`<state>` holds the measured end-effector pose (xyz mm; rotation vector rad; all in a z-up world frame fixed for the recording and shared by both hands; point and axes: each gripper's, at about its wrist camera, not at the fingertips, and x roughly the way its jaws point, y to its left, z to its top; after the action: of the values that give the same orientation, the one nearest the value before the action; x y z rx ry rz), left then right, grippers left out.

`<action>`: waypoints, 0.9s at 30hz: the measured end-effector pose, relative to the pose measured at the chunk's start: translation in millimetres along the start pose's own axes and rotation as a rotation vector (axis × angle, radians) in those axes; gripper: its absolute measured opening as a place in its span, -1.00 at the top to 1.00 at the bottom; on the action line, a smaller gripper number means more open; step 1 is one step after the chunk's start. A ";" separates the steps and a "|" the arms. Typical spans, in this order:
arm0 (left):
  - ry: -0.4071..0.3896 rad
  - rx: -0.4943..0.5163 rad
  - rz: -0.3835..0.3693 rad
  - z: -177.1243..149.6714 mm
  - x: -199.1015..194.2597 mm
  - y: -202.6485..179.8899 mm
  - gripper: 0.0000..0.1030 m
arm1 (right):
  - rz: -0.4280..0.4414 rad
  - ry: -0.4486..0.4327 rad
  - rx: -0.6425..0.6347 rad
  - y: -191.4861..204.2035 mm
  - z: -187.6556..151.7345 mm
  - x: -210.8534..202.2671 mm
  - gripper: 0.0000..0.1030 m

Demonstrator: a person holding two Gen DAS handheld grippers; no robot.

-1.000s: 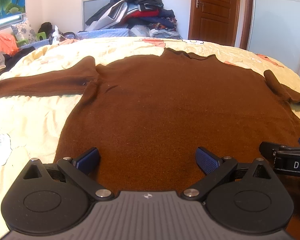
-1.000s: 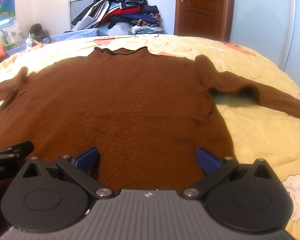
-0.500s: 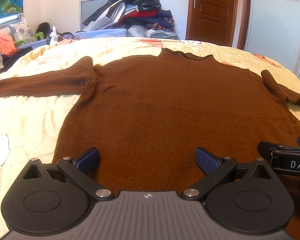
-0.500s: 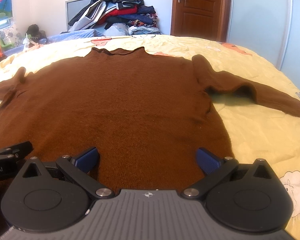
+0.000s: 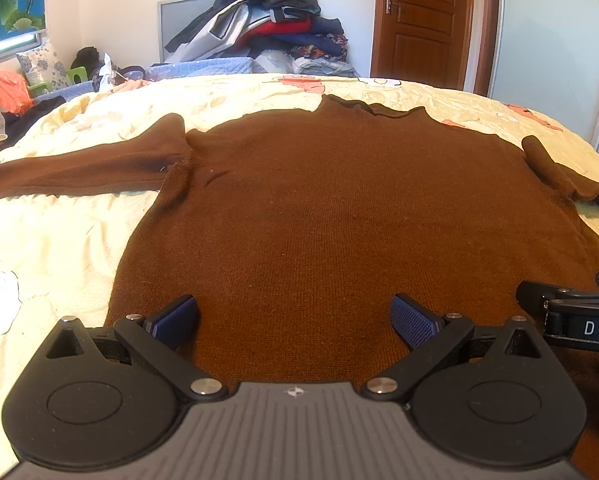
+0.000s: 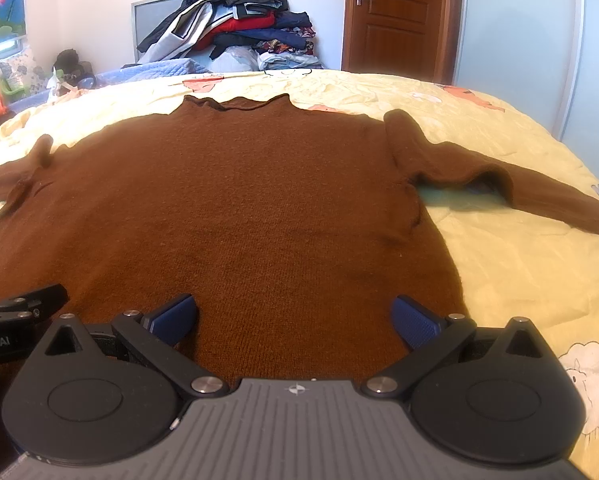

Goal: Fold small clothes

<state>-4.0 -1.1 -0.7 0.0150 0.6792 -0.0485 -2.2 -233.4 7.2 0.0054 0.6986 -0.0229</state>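
Observation:
A brown knit sweater [image 5: 339, 208] lies flat on the bed, collar at the far end, both sleeves spread sideways; it also shows in the right wrist view [image 6: 235, 200]. My left gripper [image 5: 295, 316] is open and empty, low over the sweater's near hem on its left half. My right gripper [image 6: 295, 316] is open and empty, low over the hem on its right half. The right gripper's finger [image 5: 567, 312] shows at the right edge of the left wrist view; the left gripper's finger [image 6: 23, 304] shows at the left edge of the right wrist view.
The bed has a yellow cartoon-print cover [image 6: 519, 264]. A pile of clothes [image 5: 267, 28] stands against the far wall beside a wooden door [image 5: 419, 20]. Pillows and an orange cloth [image 5: 3, 92] lie at the far left.
Both grippers have dipped slightly and drawn a little closer to the sweater; the view has shifted upward a bit. The jaws stay open and the sweater has not moved.

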 end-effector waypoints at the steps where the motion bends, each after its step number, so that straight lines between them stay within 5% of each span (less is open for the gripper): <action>1: 0.001 0.002 0.003 -0.2 -0.2 -0.4 -1.00 | 0.001 0.000 0.000 -0.5 -0.5 -0.6 -1.00; 27: 0.003 -0.002 0.015 -0.4 0.5 -2.6 -1.00 | 0.002 0.000 -0.006 0.6 -1.7 -2.1 -1.00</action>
<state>-4.0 -3.7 -1.3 0.0188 0.6817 -0.0330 -4.9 -232.7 7.2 0.0002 0.6984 -0.0185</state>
